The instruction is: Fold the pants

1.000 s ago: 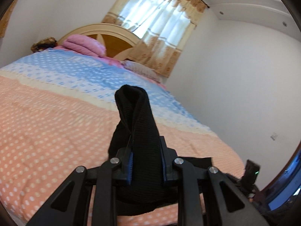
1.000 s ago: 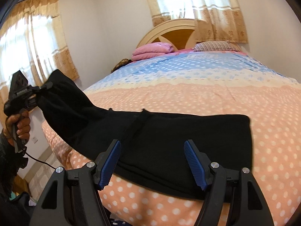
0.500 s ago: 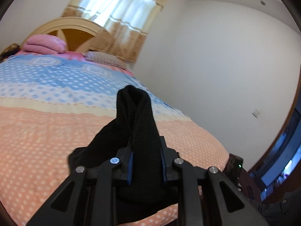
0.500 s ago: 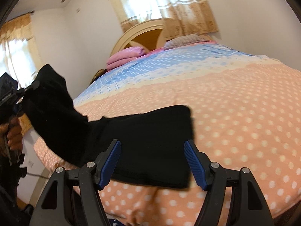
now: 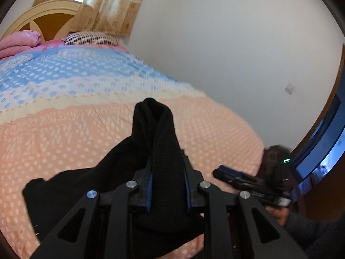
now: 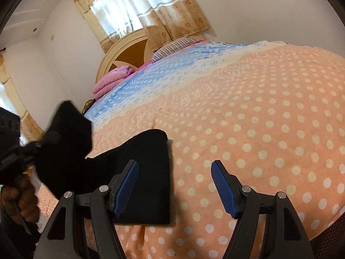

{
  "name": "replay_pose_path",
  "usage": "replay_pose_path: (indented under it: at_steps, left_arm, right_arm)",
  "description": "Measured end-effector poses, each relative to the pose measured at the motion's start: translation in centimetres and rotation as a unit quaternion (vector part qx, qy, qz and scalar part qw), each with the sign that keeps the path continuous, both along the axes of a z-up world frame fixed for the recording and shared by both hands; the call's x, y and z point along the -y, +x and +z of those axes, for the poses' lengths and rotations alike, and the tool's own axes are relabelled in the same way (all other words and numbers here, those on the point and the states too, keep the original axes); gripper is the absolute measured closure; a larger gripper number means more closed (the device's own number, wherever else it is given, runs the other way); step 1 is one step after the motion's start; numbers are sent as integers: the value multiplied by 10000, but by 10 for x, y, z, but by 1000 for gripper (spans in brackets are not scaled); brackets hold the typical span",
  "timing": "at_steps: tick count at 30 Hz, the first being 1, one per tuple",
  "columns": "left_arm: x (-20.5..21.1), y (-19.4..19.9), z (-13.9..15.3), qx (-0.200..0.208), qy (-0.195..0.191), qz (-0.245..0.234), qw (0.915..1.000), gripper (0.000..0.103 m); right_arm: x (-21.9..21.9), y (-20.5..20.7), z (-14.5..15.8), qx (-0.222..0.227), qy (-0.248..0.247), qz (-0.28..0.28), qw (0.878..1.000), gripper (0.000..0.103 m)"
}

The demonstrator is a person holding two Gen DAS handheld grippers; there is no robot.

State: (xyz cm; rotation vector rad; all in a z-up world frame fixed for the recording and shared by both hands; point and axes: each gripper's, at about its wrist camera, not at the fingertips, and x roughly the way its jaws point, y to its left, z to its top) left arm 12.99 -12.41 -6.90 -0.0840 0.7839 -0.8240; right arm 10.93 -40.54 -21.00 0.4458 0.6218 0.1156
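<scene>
Left gripper [image 5: 167, 185]: blue-padded jaws clamped on a bunched fold of the black knit pants [image 5: 157, 146]. The fabric stands up in a peak just past the fingertips. More of it bulges out behind the pads and spills down to the tool's left, where it lies on the bed.

Right gripper [image 6: 174, 187]: jaws spread wide, nothing between them, pads touching no fabric. It hovers above the peach quilted bedspread with white polka dots [image 6: 269, 129]. The flat part of the pants lies on the bedspread under and ahead of its left finger [image 6: 126, 185]. The fabric's straight edge runs roughly between the two fingers, closer to the left one. The right finger sits over bare bedspread.

From the right wrist view, the lifted end of the pants rises off the bed to the tool's left, up into the left gripper. A hand [image 6: 23, 196] is wrapped on that gripper's handle at the left edge.

From the left wrist view, the right gripper shows low to the tool's right, blurred, near the bed's edge.

Far ahead of both tools: blue dotted band of the cover [image 5: 64, 71], a striped pillow [image 5: 90, 38], a folded pink blanket [image 6: 112, 82], an arched wooden headboard [image 6: 129, 51] and tan patterned curtains [image 6: 179, 10].
</scene>
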Motion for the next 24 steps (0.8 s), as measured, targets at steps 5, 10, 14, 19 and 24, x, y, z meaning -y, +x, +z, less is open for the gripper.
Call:
replay_pose_path:
  at_steps: [5,10,14,19,24]
  left_arm:
    - [35,0,-32,-138,388,-60,9991,80]
    - [53,-21,-41,46,609,-164,9980,71]
    - [52,-40,-23,423,441,-236,9979,52]
    - [21,-59,-7,1079,498,235,9926,30]
    - [-27,-48,-20,1219,880,1119,9823,27]
  right_arm:
    - [2,2,-6,-63,54,-46,10000,32]
    - [9,3,-11,-41,120,-135,9998,32]
    - [13,2,-12,4,204,-152,9997,32]
    - [9,-4,1,189,336,14,9993,32]
    - [-25,5,24,216,235,585,9978,32]
